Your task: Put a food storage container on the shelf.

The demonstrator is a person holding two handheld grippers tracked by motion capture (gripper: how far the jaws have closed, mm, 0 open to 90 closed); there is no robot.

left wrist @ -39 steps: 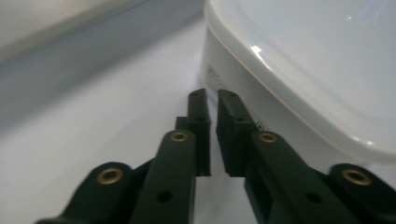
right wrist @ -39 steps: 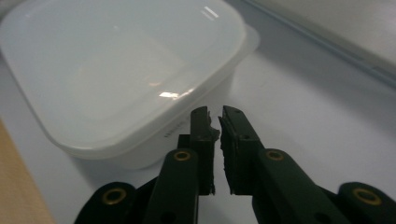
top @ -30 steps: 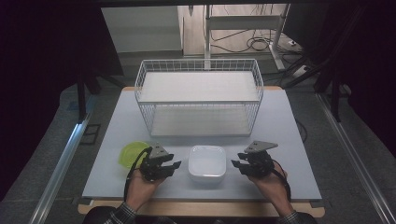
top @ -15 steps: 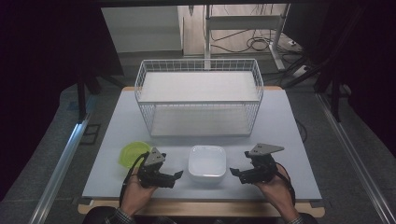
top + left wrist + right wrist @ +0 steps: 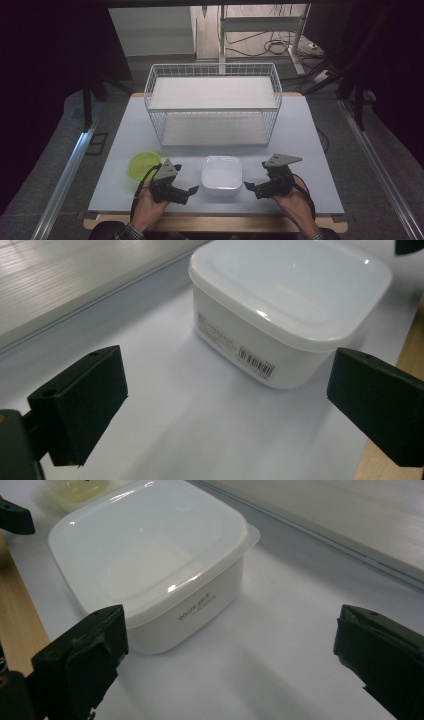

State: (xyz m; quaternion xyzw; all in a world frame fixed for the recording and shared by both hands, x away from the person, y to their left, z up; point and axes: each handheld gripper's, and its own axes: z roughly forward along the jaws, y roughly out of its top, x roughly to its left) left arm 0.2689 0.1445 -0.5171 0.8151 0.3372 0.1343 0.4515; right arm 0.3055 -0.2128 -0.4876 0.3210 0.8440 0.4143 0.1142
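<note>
Near edge: bare wooden strip of the table (image 5: 215, 223), the person's two hands coming in over it.

Left gripper (image 5: 189, 191): jaws have just been opening and now stand spread wide, nothing between them. It sits just left of the white square plastic container with a snap-on lid (image 5: 221, 174), pointing at it, apart from it. In the left gripper view the container (image 5: 285, 305) lies ahead of the jaws and off toward the right one, barcode label facing the camera.

Right gripper (image 5: 251, 188): same story. Jaws just been opening, now spread wide, empty. It sits just right of the container, aimed at it, no contact. In the right gripper view the container (image 5: 150, 555) lies ahead toward the left jaw, lid on, printed text on its side wall.

Container rests flat on the pale grey-blue table mat (image 5: 125, 145), between the two grippers, near the front.

Left of it, behind the left gripper: lime-green round plastic bowl (image 5: 142, 164), upright on the mat.

Farther back, centred: white wire-mesh basket (image 5: 214, 107), open top.
</note>
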